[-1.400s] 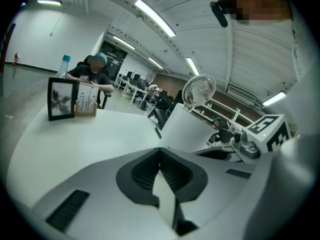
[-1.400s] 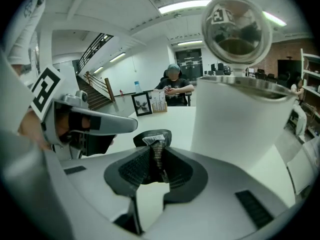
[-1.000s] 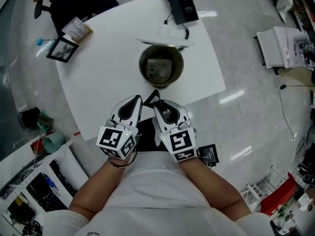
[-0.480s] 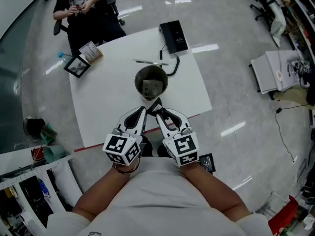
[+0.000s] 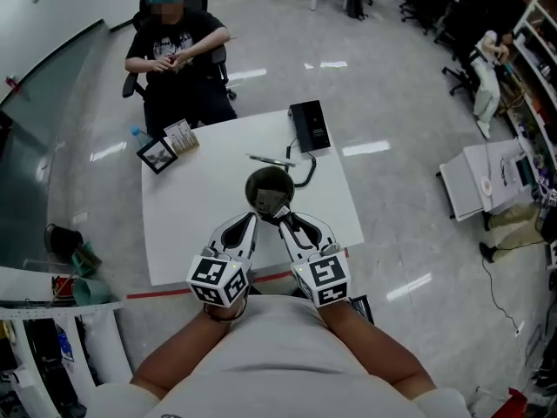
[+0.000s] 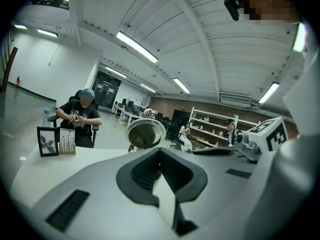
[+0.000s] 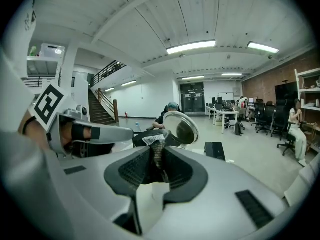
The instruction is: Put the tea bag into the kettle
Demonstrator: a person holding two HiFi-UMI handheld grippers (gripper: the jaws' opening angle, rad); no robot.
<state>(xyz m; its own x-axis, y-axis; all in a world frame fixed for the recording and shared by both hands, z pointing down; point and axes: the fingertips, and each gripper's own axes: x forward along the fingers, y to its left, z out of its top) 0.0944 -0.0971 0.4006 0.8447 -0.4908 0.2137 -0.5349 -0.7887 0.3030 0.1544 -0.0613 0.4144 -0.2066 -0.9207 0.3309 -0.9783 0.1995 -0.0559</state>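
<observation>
Left forearm (image 5: 171, 364) and right forearm (image 5: 383, 364), both bare, reach forward side by side, angling two white-and-black handheld tools inward until the tips nearly meet. The left gripper (image 5: 251, 220) has its jaws together on nothing. The right gripper (image 5: 284, 222) pinches a small dark tea bag (image 7: 157, 158) with a white printed tag.

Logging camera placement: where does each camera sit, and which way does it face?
Head view: on the person's head, facing steeply down at the table, kettle, left hand-held gripper, right hand-held gripper and forearms.
Left gripper view: rides the left hand-held gripper, facing along its shut jaws to the kettle; the right one shows at right.
Right gripper view: rides the right hand-held gripper, facing along jaws shut on the tea bag to the kettle; the left one shows at left.
Shared: all see the kettle.
</observation>
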